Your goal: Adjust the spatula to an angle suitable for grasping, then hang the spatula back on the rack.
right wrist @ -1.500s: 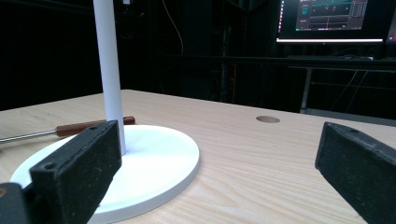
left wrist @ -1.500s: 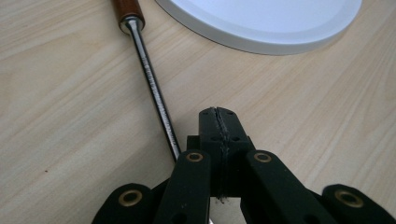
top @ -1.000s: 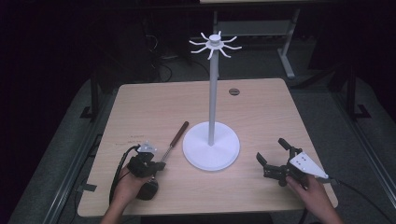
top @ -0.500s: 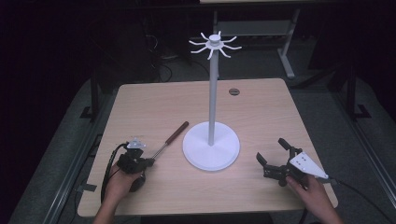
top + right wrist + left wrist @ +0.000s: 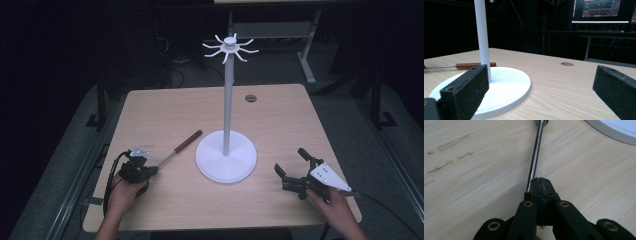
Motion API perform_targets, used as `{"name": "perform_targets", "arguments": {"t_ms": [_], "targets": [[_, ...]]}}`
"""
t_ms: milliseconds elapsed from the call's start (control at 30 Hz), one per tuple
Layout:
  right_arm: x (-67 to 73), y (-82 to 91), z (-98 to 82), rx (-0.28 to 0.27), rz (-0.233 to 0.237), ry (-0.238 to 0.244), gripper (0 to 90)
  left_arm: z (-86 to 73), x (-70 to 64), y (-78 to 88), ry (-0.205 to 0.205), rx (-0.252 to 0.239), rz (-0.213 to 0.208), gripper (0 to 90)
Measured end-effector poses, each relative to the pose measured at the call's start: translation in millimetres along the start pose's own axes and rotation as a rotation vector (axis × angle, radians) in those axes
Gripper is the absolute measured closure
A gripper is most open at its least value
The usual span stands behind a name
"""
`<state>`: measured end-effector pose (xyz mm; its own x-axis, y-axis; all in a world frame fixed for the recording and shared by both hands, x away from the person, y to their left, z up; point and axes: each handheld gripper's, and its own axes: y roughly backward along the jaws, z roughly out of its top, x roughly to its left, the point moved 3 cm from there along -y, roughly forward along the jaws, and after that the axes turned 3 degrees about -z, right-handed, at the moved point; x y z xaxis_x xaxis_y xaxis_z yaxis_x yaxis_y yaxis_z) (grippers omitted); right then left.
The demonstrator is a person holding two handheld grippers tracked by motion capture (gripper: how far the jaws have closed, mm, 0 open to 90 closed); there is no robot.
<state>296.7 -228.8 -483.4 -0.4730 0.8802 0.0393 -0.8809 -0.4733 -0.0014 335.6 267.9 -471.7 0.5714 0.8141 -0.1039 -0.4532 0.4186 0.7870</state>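
We have the left gripper [image 5: 541, 185] with its fingers clamped on the tip of the metal shaft of the tool [image 5: 181, 147], which lies flat on the table [image 5: 280, 115] just left of the white stand [image 5: 226, 160]. The grasp looks done; lifting and hanging it on the stand likely remain. Its long axis runs diagonally, brown wooden handle pointing away toward the stand's pole. Our right gripper [image 5: 294, 170] waits with fingers apart.

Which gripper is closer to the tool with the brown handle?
Left. The left gripper is shut on the metal shaft of the tool, so it touches it. The right gripper sits open on the far side of the white stand, well away from the tool.
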Motion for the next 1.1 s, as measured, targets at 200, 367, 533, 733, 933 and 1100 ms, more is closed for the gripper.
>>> {"name": "perform_targets", "arguments": {"t_ms": [200,367,533,733,933,1100], "targets": [[-0.1,-0.1,0.0,0.000,0.000,0.002,0.0,-0.6,13.3,1.9,0.000,-0.007,0.030,89.6],[0.1,0.0,0.0,0.000,0.000,0.000,0.0,-0.4,20.6,1.3,0.005,-0.011,0.049,89.6],[-0.1,0.0,0.0,0.000,-0.001,0.000,0.0,-1.0,21.7,2.6,0.023,-0.018,0.034,89.6],[0.0,0.2,-0.1,0.001,-0.001,0.004,0.0,3.2,24.5,7.4,0.024,-0.035,0.010,89.5],[-0.1,-0.2,0.0,0.001,-0.001,-0.002,0.0,15.2,25.2,9.0,0.006,-0.048,-0.020,82.5],[-0.6,-0.1,-0.1,0.001,0.000,-0.005,0.0,27.8,22.9,7.4,-0.039,-0.027,-0.039,78.3]]}}
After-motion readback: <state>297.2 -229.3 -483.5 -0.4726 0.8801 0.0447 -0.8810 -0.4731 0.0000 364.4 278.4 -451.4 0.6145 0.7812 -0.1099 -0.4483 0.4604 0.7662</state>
